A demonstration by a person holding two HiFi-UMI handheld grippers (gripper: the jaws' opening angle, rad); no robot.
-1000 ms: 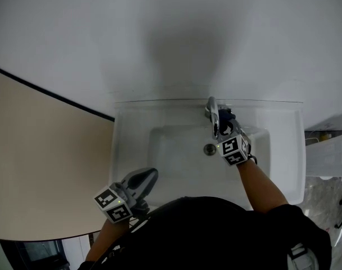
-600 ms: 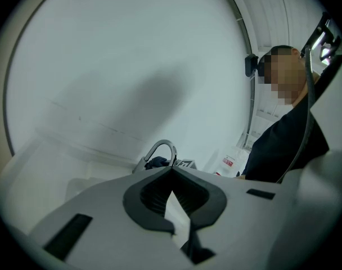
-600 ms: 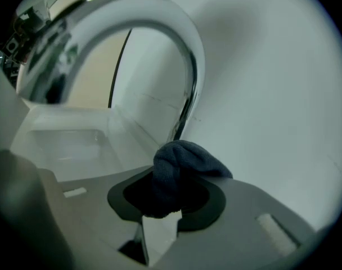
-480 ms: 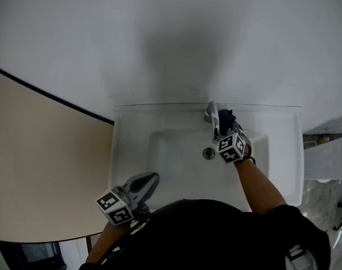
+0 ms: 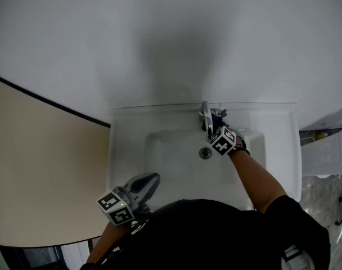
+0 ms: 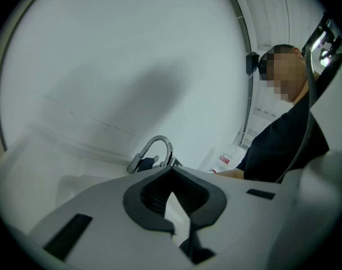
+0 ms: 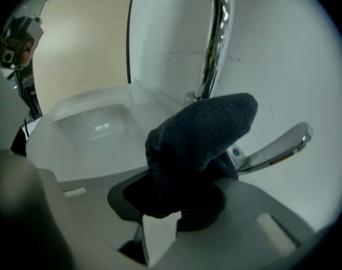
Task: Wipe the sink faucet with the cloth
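Observation:
The chrome faucet [image 5: 205,117] stands at the back rim of the white sink [image 5: 131,145]. My right gripper [image 5: 217,126] is right against its base, on its right side, shut on a dark blue cloth [image 7: 200,133]. In the right gripper view the cloth bulges out of the jaws and presses close to the spout's foot [image 7: 207,77], with the lever handle [image 7: 278,147] just to its right. My left gripper [image 5: 151,179] hangs over the sink's front left rim, shut and empty. From the left gripper view [image 6: 172,172] the arched faucet [image 6: 155,152] shows far ahead, the cloth [image 6: 148,163] beside it.
A plain white wall [image 5: 171,32] rises behind the sink. A beige panel [image 5: 41,173] lies to the left. A white ribbed bin [image 5: 325,153] stands to the right. The drain [image 5: 205,152] sits in the basin just in front of the spout.
My right gripper has moved with the cloth closer in to the faucet's base and tipped further down. The left gripper has stayed where it was.

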